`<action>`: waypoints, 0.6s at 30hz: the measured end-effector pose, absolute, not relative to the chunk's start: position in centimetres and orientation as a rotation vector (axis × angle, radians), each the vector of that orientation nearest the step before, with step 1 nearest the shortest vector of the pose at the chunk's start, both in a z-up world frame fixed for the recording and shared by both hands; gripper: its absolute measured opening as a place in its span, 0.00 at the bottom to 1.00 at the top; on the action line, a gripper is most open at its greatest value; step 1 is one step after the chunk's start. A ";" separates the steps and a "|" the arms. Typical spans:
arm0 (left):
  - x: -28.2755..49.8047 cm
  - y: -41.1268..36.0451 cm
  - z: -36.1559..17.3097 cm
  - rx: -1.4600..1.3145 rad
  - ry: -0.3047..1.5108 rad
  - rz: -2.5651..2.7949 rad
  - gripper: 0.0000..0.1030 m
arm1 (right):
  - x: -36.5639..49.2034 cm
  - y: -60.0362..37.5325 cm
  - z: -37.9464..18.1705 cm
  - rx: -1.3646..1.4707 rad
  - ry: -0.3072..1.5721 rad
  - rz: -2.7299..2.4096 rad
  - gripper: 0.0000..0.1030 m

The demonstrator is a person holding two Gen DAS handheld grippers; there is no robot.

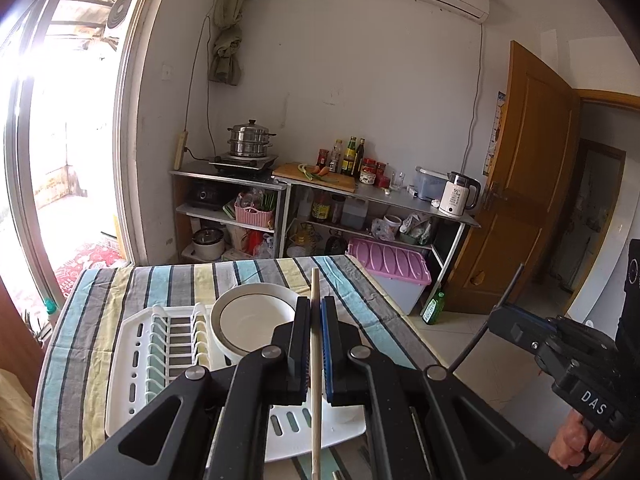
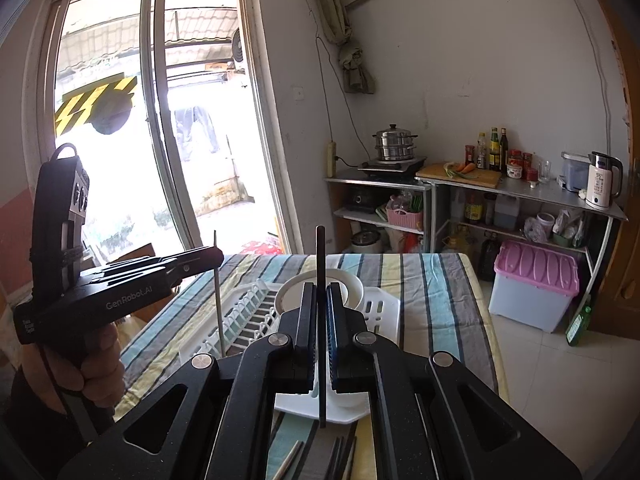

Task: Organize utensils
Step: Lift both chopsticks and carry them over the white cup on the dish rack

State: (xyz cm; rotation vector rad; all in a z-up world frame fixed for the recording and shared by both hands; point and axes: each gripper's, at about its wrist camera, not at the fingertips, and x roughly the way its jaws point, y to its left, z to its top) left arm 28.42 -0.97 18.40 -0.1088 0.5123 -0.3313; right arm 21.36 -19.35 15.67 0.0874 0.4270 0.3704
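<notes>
Left gripper (image 1: 316, 344) clamps a pale, round wooden chopstick (image 1: 315, 364), its length running straight between the ribbed pads and out past the tips. Right gripper (image 2: 320, 344) pinches a slim, matte black chopstick (image 2: 320, 320) the same way, upright through closed fingers. Both hover over a white slotted plastic rack (image 1: 168, 344) with a glossy white bowl (image 1: 252, 316) sitting in it, on the striped cloth of the table (image 1: 120, 280). More chopsticks (image 2: 320, 460) lie at the table's near edge. Metal shelves (image 1: 360, 200) line the far wall.
</notes>
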 end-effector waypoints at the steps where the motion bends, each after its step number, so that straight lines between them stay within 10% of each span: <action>1: 29.3 -1.3 18.5 -0.118 0.510 -0.333 0.05 | 21.8 -19.4 15.9 0.091 0.423 0.368 0.04; 18: 38.8 -5.3 14.8 -0.177 0.512 -0.379 0.05 | 28.1 -20.0 14.7 0.127 0.446 0.365 0.04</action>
